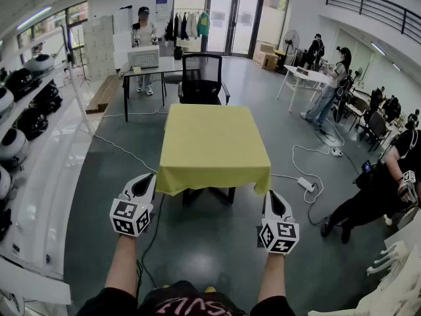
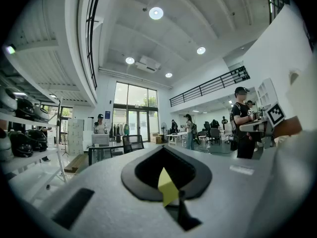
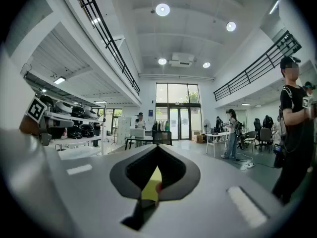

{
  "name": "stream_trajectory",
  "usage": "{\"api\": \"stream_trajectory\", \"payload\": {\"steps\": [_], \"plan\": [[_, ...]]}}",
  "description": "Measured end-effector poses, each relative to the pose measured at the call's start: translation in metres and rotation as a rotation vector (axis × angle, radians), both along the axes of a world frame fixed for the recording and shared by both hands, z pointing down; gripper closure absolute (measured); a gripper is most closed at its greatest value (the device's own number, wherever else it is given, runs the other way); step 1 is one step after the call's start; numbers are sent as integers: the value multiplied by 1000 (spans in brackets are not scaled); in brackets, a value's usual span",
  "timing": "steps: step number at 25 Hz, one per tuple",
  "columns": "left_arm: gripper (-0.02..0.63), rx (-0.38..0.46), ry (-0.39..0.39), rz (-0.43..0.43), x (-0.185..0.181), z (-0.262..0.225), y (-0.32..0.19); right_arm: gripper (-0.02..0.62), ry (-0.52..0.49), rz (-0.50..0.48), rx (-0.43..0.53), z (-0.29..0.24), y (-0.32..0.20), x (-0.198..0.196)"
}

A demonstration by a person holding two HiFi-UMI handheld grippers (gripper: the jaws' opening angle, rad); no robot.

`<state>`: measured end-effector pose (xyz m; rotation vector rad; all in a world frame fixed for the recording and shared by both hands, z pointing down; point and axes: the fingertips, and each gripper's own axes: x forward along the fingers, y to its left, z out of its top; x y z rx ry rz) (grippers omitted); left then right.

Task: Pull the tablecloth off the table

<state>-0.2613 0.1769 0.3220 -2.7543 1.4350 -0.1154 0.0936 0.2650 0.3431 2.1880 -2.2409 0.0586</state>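
Note:
A yellow tablecloth (image 1: 214, 143) covers a small square table in the middle of the head view, and its edges hang down on all sides. My left gripper (image 1: 150, 178) is at the cloth's near left corner. My right gripper (image 1: 270, 195) is at the near right corner. In the left gripper view the shut jaws (image 2: 171, 198) pinch a yellow tablecloth corner (image 2: 167, 185). The right gripper view shows the same, with the gripper (image 3: 148, 195) closed on a strip of tablecloth (image 3: 150, 186). Both grippers point level towards the table.
A black office chair (image 1: 200, 79) stands behind the table, and a dark desk (image 1: 146, 64) with a person beyond it. Cables and a power strip (image 1: 307, 184) lie on the floor at the right, near a crouching person (image 1: 371, 193). Shelves of helmets (image 1: 23, 110) line the left.

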Motion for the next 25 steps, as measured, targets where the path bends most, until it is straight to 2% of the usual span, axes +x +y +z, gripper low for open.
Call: {"api": "stream_trajectory", "payload": {"steps": [12,17,25], "plan": [[600,-12,-21,-4,60,10,4,584,-30,-12,6,13,-2,54],[600,-11,-44,-5,87,21,5,584,-9,-51,16,25,-6,74],[600,-15,-65,-23,105,27,-13,584,-45,-103,30,36,-31,88]]}}
